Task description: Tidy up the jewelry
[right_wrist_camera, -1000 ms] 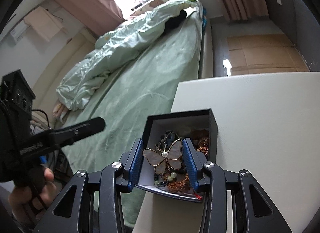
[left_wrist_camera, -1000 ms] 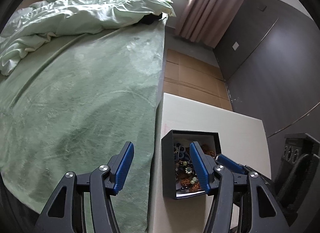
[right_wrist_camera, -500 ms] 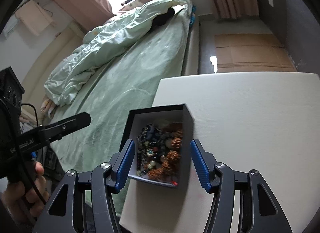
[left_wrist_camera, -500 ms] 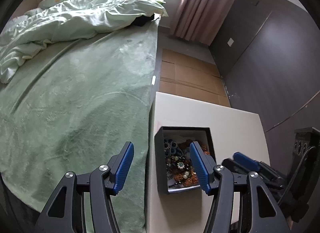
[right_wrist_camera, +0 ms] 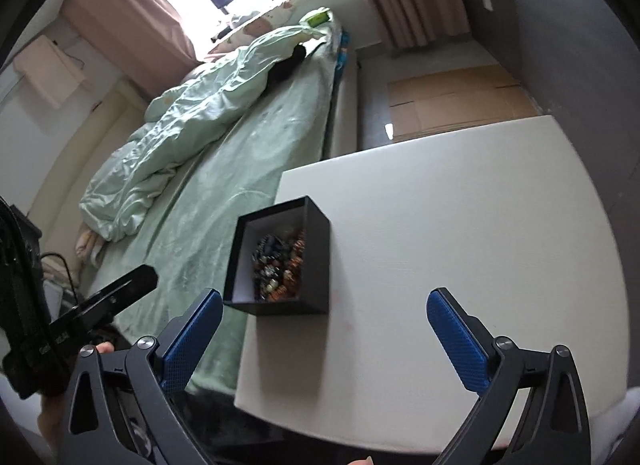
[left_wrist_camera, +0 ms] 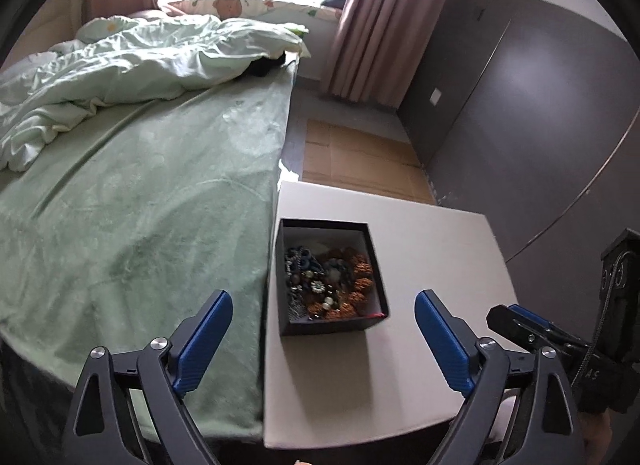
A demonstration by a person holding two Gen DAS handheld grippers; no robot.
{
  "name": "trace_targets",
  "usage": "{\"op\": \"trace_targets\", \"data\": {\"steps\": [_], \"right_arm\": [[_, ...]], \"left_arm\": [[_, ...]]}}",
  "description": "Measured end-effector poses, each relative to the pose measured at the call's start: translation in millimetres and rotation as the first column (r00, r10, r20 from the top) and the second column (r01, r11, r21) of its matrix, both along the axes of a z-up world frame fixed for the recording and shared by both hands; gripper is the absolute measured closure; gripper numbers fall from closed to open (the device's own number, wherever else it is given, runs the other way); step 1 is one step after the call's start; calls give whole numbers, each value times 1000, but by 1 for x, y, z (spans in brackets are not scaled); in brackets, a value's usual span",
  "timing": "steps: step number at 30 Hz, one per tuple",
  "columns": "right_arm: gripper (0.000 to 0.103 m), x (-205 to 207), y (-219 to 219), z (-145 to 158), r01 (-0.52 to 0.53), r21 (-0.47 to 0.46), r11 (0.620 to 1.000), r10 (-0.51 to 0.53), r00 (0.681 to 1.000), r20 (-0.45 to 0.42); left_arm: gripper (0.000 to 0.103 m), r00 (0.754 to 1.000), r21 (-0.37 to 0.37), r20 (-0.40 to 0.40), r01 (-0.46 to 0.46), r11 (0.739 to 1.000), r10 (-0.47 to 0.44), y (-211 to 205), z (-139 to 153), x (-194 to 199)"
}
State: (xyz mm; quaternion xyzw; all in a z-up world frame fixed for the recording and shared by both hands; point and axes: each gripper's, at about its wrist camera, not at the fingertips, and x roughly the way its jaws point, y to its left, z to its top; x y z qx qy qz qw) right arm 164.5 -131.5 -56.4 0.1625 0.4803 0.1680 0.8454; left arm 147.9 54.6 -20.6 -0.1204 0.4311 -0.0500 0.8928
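Observation:
An open black box (left_wrist_camera: 374,257) stands near the left edge of a white table (left_wrist_camera: 436,249). It holds a heap of jewelry (left_wrist_camera: 326,285): dark and orange beads and small pieces. The box also shows in the right wrist view (right_wrist_camera: 316,257) with the jewelry (right_wrist_camera: 278,265) inside. My left gripper (left_wrist_camera: 323,339) is open and empty, held back from the box near the table's front. My right gripper (right_wrist_camera: 324,335) is open and empty, held back to the right of the box. The right gripper's tip (left_wrist_camera: 516,321) shows in the left wrist view.
A bed with a green blanket (left_wrist_camera: 140,193) and a crumpled quilt (left_wrist_camera: 120,69) lies against the table's left side. Cardboard sheets (left_wrist_camera: 360,161) cover the floor beyond. A dark wall (left_wrist_camera: 540,125) runs on the right. Curtains (left_wrist_camera: 372,21) hang at the back.
My right gripper let go of a butterfly-shaped piece over the box and opened wide. Both grippers drew back from the box and the left one opened wider.

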Motion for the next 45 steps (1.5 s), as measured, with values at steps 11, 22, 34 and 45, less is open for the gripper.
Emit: {"op": "trace_targets", "data": {"steps": [11,22,34,45], "right_arm": [[0,-59,-31,26,66,-82,994,-54,989,139],[0,-106,-42,42,95,-134,986,-62,972,229],[0,-162,-36,72,108,-165,980,-53,950,309],[0,-178,-49,75,157,-217,963,-80,942,326]], "left_arm": [[0,988,4,148,-46,999,45,-10,22,-51],[0,981,89,193,9,996,-26,-27,19,-90],[0,954,138,284,59,989,-97,-41,46,-128],[0,943,179,324,17,984,-76,-40,54,-140]]}}
